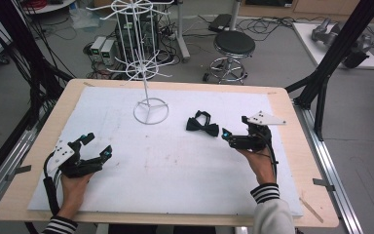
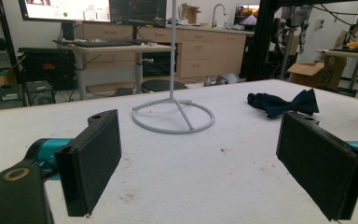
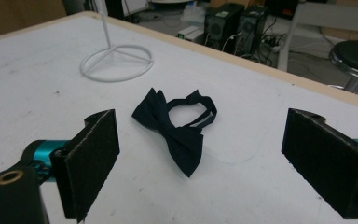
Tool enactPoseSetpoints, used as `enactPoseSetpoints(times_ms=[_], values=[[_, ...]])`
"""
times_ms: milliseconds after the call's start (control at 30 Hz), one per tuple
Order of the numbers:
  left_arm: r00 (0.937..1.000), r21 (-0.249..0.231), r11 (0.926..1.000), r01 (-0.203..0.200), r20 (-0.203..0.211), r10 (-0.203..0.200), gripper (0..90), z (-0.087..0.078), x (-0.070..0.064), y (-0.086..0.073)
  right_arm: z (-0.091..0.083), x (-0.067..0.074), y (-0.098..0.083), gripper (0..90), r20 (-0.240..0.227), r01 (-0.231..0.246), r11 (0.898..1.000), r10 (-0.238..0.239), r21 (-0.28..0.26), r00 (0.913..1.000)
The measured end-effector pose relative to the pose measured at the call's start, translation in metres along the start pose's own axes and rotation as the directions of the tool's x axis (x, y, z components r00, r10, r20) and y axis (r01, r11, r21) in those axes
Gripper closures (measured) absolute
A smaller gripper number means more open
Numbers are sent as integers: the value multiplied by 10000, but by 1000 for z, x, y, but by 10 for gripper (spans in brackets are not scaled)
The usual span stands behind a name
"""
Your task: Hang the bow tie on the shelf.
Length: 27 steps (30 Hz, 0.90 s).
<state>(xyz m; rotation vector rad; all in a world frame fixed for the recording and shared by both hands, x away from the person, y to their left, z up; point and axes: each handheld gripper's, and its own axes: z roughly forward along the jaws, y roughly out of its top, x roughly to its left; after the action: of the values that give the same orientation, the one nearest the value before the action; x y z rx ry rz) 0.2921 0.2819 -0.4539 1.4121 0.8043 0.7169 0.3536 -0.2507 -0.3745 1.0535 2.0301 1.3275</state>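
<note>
A dark bow tie (image 1: 202,124) lies flat on the white worktop (image 1: 175,165), right of centre, near the ring base of a white wire stand (image 1: 150,111). The right gripper (image 1: 234,129) sits just beside the bow tie, jaws spread wide and holding nothing. The left gripper (image 1: 98,145), well apart at the near left, also has its jaws spread and holds nothing.

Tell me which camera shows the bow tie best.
The right gripper view: the bow tie lies close between open jaws, strap loop visible. The high view shows it small, the left gripper view far off and edge-on.
</note>
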Motion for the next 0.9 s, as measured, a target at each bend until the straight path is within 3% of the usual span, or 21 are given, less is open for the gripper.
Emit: enactPoseSetpoints(times_ms=[167, 633, 700, 767, 800, 900], values=[[10000, -9, 10000, -13, 12, 13, 143, 0, 0, 0, 10, -2, 10, 102, -265, 201, 9984, -187, 525, 9995], [10000, -7, 10000, 3, -40, -3, 143, 0, 0, 0, 42, -9, 21, 103, -649, -20, 9877, 123, 1563, 9978], [10000, -8, 10000, 14, -49, -14, 143, 0, 0, 0, 51, -11, 24, 102, -798, -132, 9804, 294, 1963, 9964], [10000, 13, 10000, -26, -37, 26, 143, 0, 0, 0, 52, -11, 24, 102, -833, -160, 9789, 336, 2037, 9960], [10000, 11, 10000, -32, -34, 32, 143, 0, 0, 0, 60, -13, 25, 103, -932, -267, 9719, 497, 2338, 9944], [10000, 16, 10000, -36, -39, 36, 143, 0, 0, 0, 66, -14, 25, 103, -977, -222, 9675, 482, 2520, 9941]])
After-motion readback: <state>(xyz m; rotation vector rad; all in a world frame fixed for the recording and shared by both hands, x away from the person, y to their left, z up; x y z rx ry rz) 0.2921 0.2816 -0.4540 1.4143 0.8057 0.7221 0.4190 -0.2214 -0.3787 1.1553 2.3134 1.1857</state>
